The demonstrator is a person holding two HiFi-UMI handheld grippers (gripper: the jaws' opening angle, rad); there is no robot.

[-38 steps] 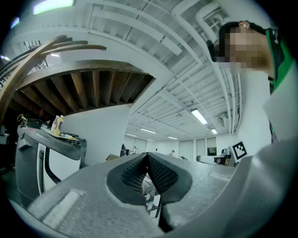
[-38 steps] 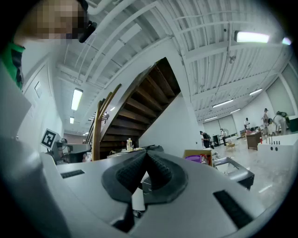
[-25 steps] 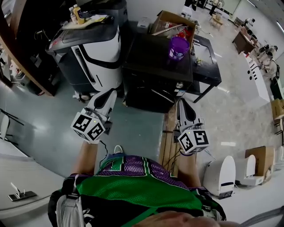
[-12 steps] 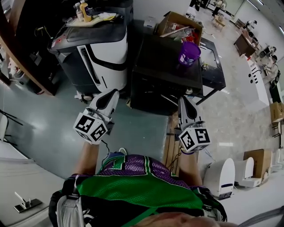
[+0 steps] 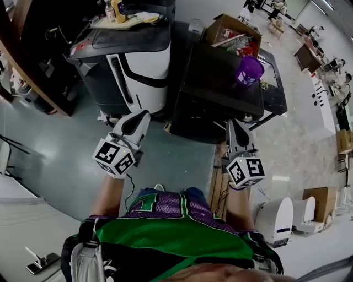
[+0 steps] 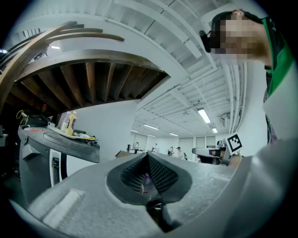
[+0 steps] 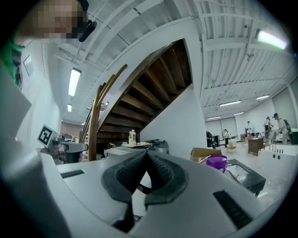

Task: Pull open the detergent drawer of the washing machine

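Observation:
In the head view a black box-shaped appliance [image 5: 220, 82] stands straight ahead, with a round knob [image 5: 246, 117] on its front and a purple cup [image 5: 249, 70] on top. I cannot make out a detergent drawer on it. My left gripper [image 5: 142, 115] is held short of the gap between this appliance and a grey-and-white machine [image 5: 138, 60]. My right gripper [image 5: 233, 122] points at the black appliance's front, just short of it. Both point level. In the left gripper view the left gripper [image 6: 147, 155] is shut and holds nothing. The right gripper [image 7: 146, 153] is likewise shut and holds nothing.
Bottles [image 5: 116, 10] on a tray sit atop the grey-and-white machine. An open cardboard box [image 5: 231, 30] stands behind the black appliance. Wooden planks [image 5: 218, 184] lie on the floor under my right arm. A white device [image 5: 274, 217] and a second box [image 5: 322, 198] sit at right. A wooden stair [image 5: 33, 66] rises at left.
Both grippers and I have moved forward; the two machines have come closer and lower in the head view. Both grippers stayed shut.

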